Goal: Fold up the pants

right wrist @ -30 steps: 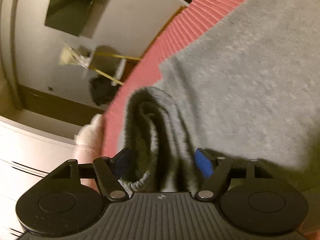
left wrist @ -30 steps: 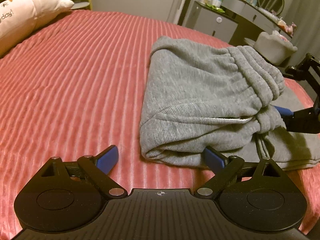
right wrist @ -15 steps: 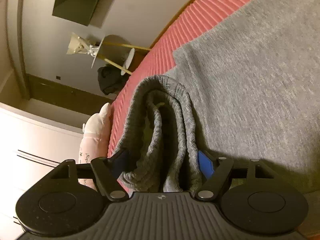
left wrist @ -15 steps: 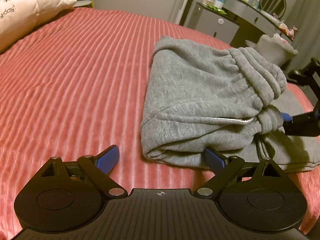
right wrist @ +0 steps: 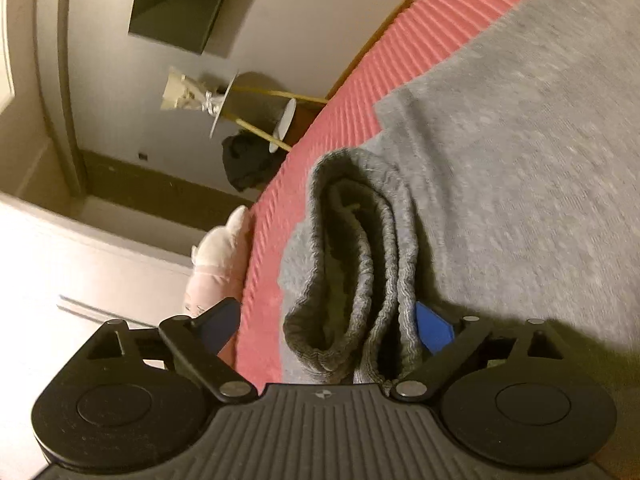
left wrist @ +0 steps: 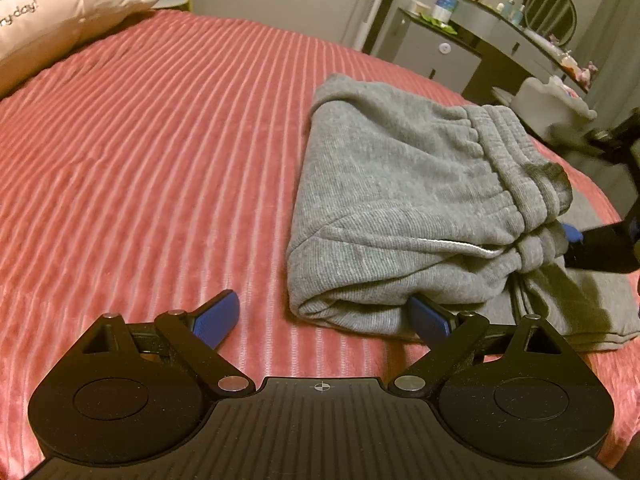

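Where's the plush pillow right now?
In the left wrist view, the plush pillow lies at the far left on the red bedspread, well away from the grey pants.

Red ribbed bed (left wrist: 160, 128), grey pants (left wrist: 400, 208), pillow (left wrist: 52, 12)

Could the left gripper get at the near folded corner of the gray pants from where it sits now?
Probably yes. The left gripper has its jaws open, one finger already beside the fold of the gray pants, and only bare red bedspread lies between. The right gripper is at the waistband end.
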Demonstrator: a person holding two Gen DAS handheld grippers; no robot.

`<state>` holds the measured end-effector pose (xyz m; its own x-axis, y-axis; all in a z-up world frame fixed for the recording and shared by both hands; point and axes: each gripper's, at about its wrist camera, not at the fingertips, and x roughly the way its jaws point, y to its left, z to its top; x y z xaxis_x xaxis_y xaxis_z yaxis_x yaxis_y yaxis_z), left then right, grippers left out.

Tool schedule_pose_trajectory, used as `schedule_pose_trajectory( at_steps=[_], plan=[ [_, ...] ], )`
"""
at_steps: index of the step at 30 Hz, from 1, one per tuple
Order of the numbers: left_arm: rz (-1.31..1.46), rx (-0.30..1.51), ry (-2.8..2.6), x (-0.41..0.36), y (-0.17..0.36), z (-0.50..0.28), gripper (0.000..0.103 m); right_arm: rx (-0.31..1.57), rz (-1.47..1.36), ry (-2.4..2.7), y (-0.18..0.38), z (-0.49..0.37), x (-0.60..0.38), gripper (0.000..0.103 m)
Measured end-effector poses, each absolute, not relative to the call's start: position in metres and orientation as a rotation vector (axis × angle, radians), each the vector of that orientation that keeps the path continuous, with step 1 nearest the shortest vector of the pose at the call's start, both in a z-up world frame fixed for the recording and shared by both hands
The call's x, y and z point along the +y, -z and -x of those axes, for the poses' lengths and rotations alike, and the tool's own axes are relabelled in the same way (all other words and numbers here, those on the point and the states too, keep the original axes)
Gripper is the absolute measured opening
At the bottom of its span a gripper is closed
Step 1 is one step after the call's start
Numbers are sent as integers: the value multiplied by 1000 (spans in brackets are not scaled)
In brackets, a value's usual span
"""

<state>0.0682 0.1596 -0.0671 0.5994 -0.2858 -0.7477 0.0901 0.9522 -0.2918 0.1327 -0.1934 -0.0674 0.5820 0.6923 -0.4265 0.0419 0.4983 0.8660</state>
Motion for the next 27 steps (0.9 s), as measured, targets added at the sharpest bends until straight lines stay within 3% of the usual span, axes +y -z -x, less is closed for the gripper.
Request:
schedule_pose_trajectory(
  at_steps=[1,3,5,6,8,9,10,21,26,27],
  plan=[
    [238,904,220,160,67,-68,96,884,-950,-457,65,-135,-189,69],
    [249,902,218,161,67,-67,96,886,-848,-446,59,-141,-179,53],
    [258,900,219,162,67,-67,96,901,-844,-444,60,-147,-177,58],
    [261,899,218,162,67,-66,96,916,-860,-437,62,-149,-179,66],
    [268,898,218,162,67,-65,96,945,-877,-424,64,-154,-177,64],
    [274,896,219,162,67,-65,96,950,-850,-409,63,-154,-173,44],
    [281,894,220,163,67,-64,96,943,-787,-384,58,-152,-168,38],
    [197,791,166,150,28,-39,94,692,-709,-422,-25,-121,-160,30],
    [-27,784,221,97,17,-45,95,575,-765,-429,-58,-96,-185,30],
    [-82,789,192,84,18,-53,91,558,-777,-423,-61,-90,-192,30]
  ],
)
